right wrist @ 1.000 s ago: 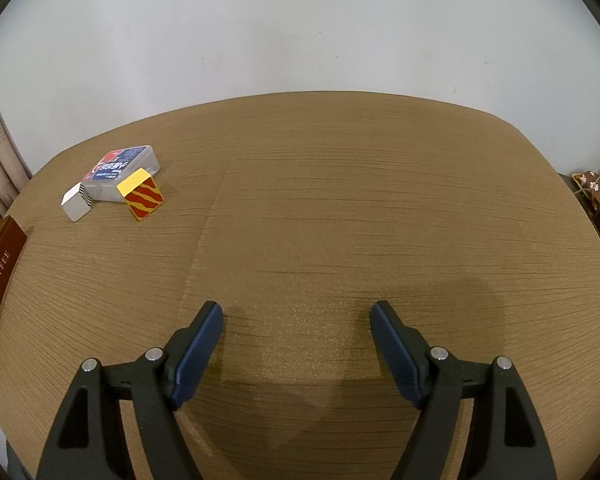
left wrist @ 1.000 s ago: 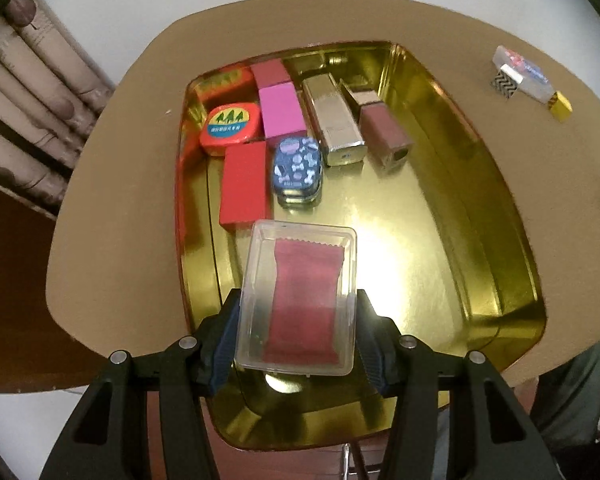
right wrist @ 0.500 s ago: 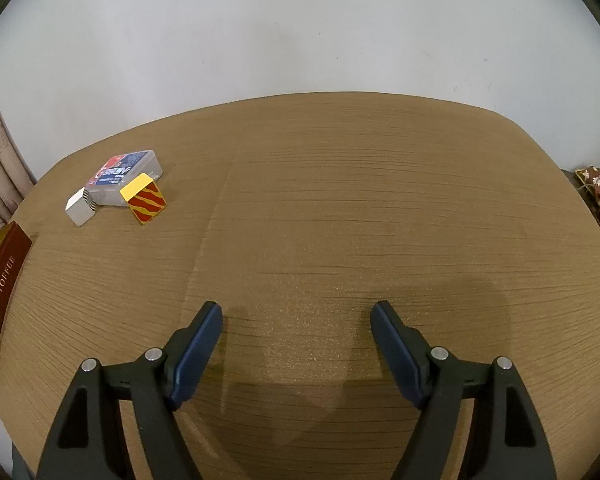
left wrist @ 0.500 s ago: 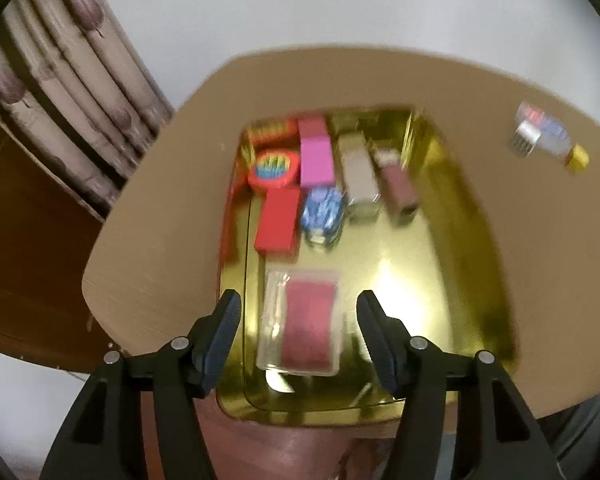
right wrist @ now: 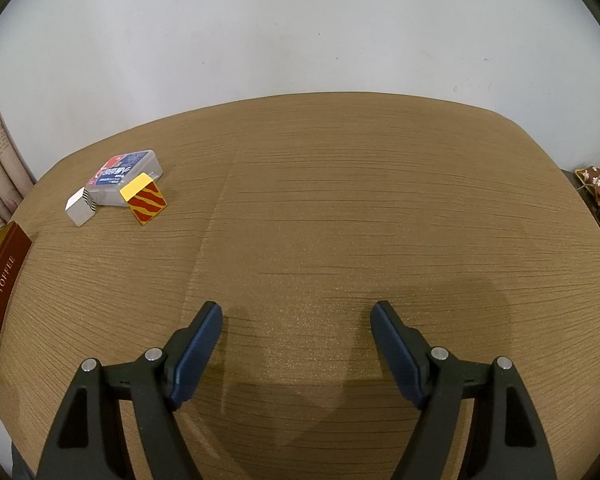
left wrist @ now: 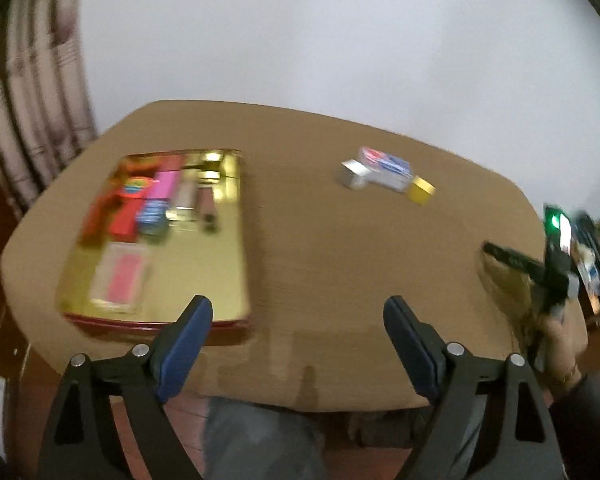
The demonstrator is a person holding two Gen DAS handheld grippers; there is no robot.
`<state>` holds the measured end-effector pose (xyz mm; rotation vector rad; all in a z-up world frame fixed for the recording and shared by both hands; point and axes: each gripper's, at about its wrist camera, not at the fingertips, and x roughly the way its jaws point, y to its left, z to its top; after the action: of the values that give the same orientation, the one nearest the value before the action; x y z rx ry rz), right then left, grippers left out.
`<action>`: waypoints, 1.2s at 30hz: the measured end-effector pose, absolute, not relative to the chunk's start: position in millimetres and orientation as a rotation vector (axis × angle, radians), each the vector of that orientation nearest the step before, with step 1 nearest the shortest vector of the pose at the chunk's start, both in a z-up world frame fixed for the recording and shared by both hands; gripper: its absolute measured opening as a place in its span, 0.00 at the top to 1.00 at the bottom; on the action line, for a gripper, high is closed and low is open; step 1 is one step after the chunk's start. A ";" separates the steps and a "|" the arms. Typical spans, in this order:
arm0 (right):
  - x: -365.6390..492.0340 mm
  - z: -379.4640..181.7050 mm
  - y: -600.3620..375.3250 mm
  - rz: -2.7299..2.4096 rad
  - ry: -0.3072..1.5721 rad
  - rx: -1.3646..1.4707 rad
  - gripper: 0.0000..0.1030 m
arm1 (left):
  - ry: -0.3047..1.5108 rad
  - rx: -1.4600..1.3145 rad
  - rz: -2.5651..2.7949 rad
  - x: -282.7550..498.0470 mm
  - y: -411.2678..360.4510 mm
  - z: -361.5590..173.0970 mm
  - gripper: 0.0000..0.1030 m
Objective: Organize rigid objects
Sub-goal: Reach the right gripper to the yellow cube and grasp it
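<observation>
My left gripper (left wrist: 298, 312) is open and empty, held above the table's near edge, right of the gold tin tray (left wrist: 220, 268). The tray holds several small boxes and a clear box with a red cloth (left wrist: 120, 280) near its front. A clear case with a blue-red label (left wrist: 388, 168) (right wrist: 124, 176), a white cube (left wrist: 354, 174) (right wrist: 81, 206) and a yellow-red cube (left wrist: 420, 190) (right wrist: 145, 200) lie together on the table. My right gripper (right wrist: 296, 320) is open and empty over bare table; it shows at the right in the left wrist view (left wrist: 540, 272).
The brown table (right wrist: 340, 220) stands against a white wall. A curtain (left wrist: 28, 120) hangs at the left. The tin's red side (right wrist: 0, 292) shows at the right wrist view's left edge. The left wrist view is blurred by motion.
My left gripper let go of the clear box with the red cloth in the tray, opened, pulled back and swung right. My right gripper barely moved.
</observation>
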<state>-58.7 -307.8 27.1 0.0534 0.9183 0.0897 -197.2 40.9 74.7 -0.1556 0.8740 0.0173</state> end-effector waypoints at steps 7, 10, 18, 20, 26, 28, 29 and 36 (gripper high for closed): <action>-58.6 27.2 -306.5 0.088 0.918 0.048 0.23 | 0.870 -0.102 -0.048 -147.8 2.2 41.1 0.18; -60.9 30.7 -305.1 0.135 0.902 0.049 0.23 | 0.885 -0.146 -0.057 -121.4 2.9 29.8 0.18; -23.9 55.6 -242.0 0.372 0.879 -0.151 0.23 | 0.931 -0.241 -0.012 -64.0 22.9 -7.0 0.18; -5.2 57.9 -225.2 0.416 0.888 -0.196 0.23 | 0.928 -0.240 0.006 -57.9 25.0 -13.8 0.18; 32.4 60.6 -183.7 0.516 0.899 -0.329 0.23 | 0.923 -0.212 0.005 -51.9 20.1 -21.5 0.16; 37.4 57.9 -172.5 0.550 0.916 -0.373 0.23 | 0.921 -0.186 0.010 -52.2 16.5 -22.2 0.14; 40.7 56.4 -167.5 0.560 0.919 -0.393 0.23 | 0.919 -0.188 0.006 -52.6 16.6 -22.5 0.13; 67.2 38.9 -147.3 0.609 0.984 -0.423 0.26 | 0.925 -0.189 -0.013 -50.9 17.2 -24.9 0.06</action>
<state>67.2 -147.3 38.9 -0.4227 0.9839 0.6091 -50.9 17.2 -24.9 -0.1886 0.9253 -0.0128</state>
